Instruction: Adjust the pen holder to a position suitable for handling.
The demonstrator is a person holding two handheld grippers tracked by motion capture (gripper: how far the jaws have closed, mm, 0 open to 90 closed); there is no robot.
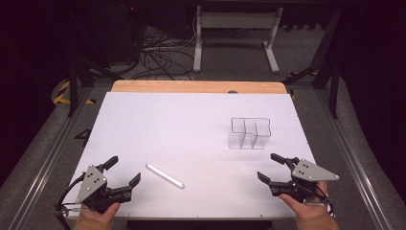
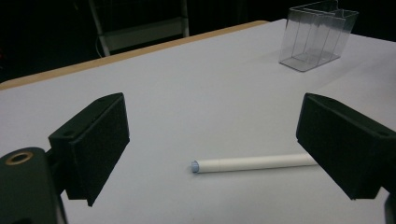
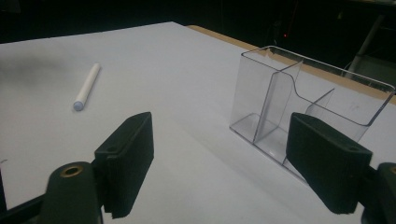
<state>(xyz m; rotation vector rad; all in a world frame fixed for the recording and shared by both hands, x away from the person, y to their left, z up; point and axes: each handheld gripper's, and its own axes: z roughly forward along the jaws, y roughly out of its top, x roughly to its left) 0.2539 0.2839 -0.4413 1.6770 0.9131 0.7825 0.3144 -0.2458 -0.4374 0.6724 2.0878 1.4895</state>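
Broadly, a white table top is seen from the high view, with a bare strip of wood exposed along its far edge. Most of the white surface is left open, especially the far left half and the middle. The near edge is met by both of the person's hands.

Toward the right, well back from the near edge, a clear plastic organiser is stood upright. It is divided into compartments by clear partitions, and nothing is seen inside any of them in the right gripper view.

At the near left corner, the left gripper is held low over the table with its jaws spread wide, and nothing is gripped. At the near right, the right gripper is held the same way, jaws wide apart and empty, just in front of the organiser.

Between the two grippers, nearer the left one, a white stick-shaped marker or pen is laid flat on the table, slanted, well apart from the organiser. In the left gripper view its capped end is seen between the jaws, untouched by them.
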